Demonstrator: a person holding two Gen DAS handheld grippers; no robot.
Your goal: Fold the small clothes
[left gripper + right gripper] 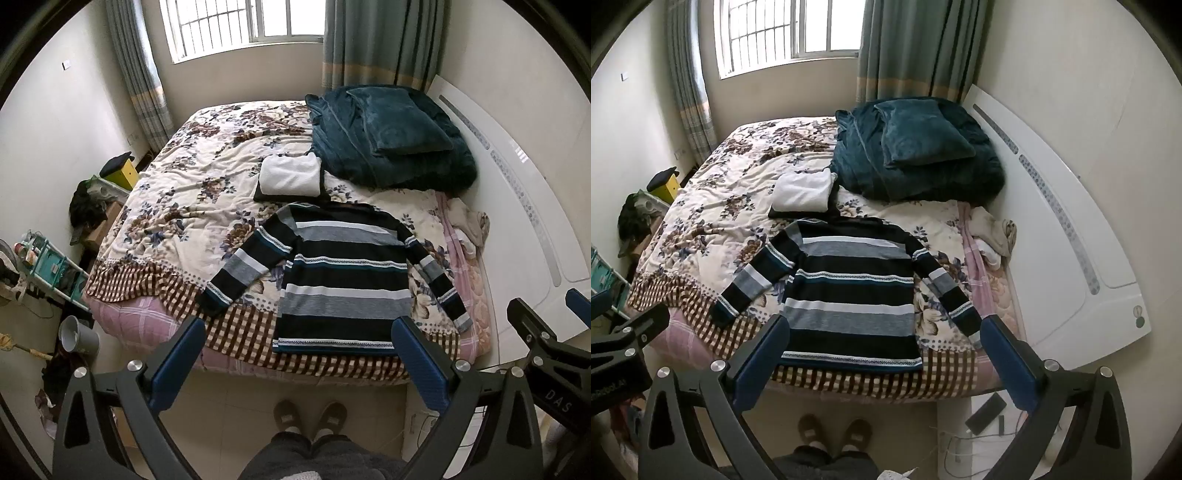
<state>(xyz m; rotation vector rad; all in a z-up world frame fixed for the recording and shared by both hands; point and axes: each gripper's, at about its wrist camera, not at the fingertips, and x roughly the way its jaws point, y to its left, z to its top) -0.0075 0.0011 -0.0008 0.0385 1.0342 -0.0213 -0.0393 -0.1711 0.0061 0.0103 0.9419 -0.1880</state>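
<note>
1. Left gripper (pixel 299 354) — jaws spread wide, nothing between them, held above the floor at the bed's near edge.
2. Right gripper (pixel 882 354) — jaws likewise apart, empty.
3. Slippers (pixel 310 413) — on the tile below, toes toward the bed.
4. Sweater (pixel 340 280) — striped, laid flat on the floral quilt (pixel 177 192), sleeves out, hem nearest.
5. White fold (pixel 290 175) — beyond the collar, on a dark piece.
6. Teal blanket (pixel 388 140) — heaped by the headboard.
</note>
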